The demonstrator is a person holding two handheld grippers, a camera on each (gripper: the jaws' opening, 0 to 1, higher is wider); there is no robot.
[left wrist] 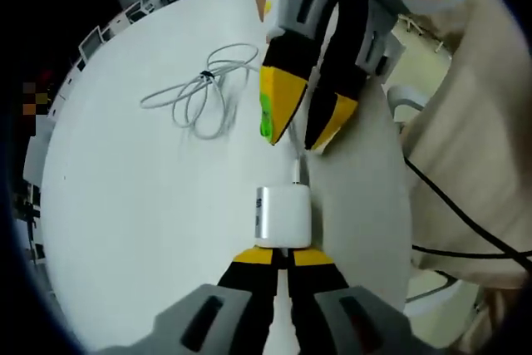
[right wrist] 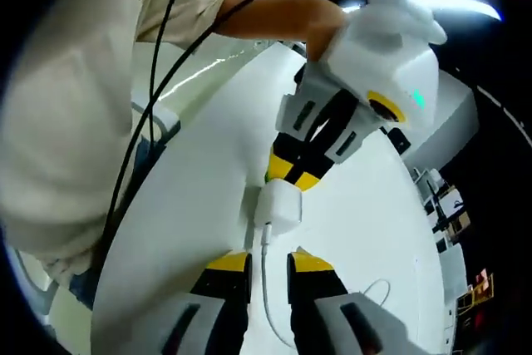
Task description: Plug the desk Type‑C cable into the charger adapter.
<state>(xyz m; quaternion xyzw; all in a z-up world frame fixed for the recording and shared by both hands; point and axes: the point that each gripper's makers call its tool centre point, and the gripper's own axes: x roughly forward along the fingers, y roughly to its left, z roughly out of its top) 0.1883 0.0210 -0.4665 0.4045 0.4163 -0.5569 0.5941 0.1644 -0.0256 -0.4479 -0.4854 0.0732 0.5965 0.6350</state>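
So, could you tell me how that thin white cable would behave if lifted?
The thin white cable lies in loose loops on the white table, so it is probably floppy and light. Its plug end seems to meet the white square charger adapter, so lifting may tug that.

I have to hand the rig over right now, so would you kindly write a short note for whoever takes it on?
Left hand-held gripper: shut on the white charger adapter, held just above the white table.
Right hand-held gripper: jaws apart on either side of the white Type-C cable, just behind its plug; whether they touch it cannot be told.
Plug sits at the adapter's port and looks inserted; how deep cannot be told.
The rest of the cable lies coiled on the table.
Left to do: confirm the plug is fully seated, push it home if not, then release both.
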